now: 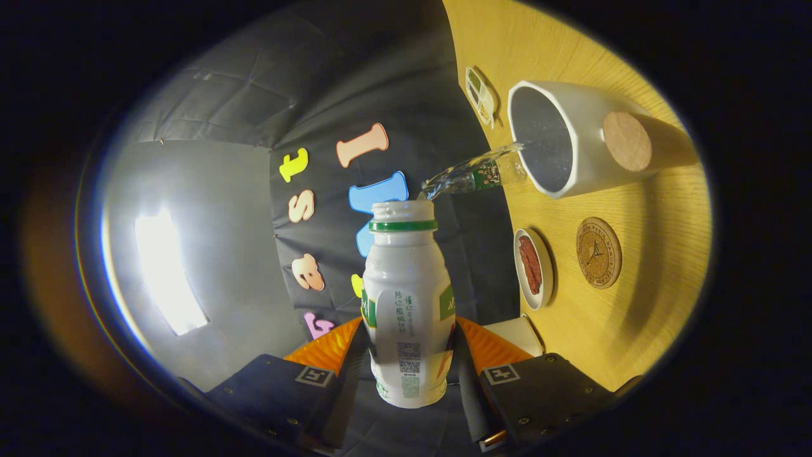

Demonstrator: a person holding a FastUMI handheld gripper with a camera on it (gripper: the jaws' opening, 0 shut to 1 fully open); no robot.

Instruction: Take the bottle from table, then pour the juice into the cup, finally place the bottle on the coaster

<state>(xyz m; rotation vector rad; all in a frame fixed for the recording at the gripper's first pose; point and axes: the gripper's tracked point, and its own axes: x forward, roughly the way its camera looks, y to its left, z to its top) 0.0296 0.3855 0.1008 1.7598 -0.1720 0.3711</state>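
Observation:
My gripper [409, 352] is shut on a white bottle [406, 285] with a green neck ring and an open mouth. Both fingers press on its lower body. The whole view is rolled, so the wooden table [634, 317] stands on its side and the bottle lies tipped toward the cup. A clear stream of liquid [472, 174] runs from the bottle's mouth into a white cup [590, 136], which has a round cork patch on its wall. A round cork coaster [598, 252] lies on the table beside the cup, apart from the bottle.
A small white dish [533, 268] with something red in it sits between the coaster and the table's edge. Another small white item [480, 95] lies past the cup near the wall. A white object [520, 333] shows just beside one finger.

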